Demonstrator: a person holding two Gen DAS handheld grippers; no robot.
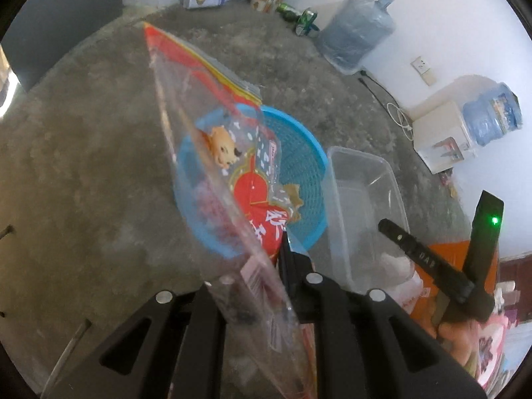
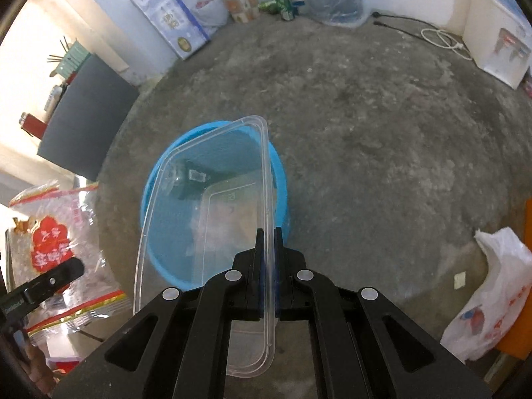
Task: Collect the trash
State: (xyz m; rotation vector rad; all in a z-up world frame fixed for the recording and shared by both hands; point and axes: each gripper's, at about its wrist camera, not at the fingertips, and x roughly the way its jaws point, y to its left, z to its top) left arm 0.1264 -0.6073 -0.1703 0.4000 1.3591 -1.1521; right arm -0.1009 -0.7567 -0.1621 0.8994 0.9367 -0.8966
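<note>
My left gripper (image 1: 277,252) is shut on a clear snack bag (image 1: 226,153) with red print and a cartoon animal. The bag hangs tilted over a blue mesh basket (image 1: 316,153) on the concrete floor. To its right a clear plastic food container (image 1: 365,199) hangs beside the basket, with one of the right gripper's black fingers (image 1: 425,259) reaching to it. In the right wrist view my right gripper (image 2: 268,236) is shut on the container's (image 2: 232,219) rim, above the blue basket (image 2: 282,193). The snack bag (image 2: 56,232) and a left finger (image 2: 50,281) show at the left.
Two blue water jugs (image 1: 355,30) (image 1: 492,116), a white box (image 1: 442,133), green cans (image 1: 304,16) and a cable stand along the wall. A white plastic bag (image 2: 492,299) lies at the right. A dark cabinet (image 2: 83,126) is at the left.
</note>
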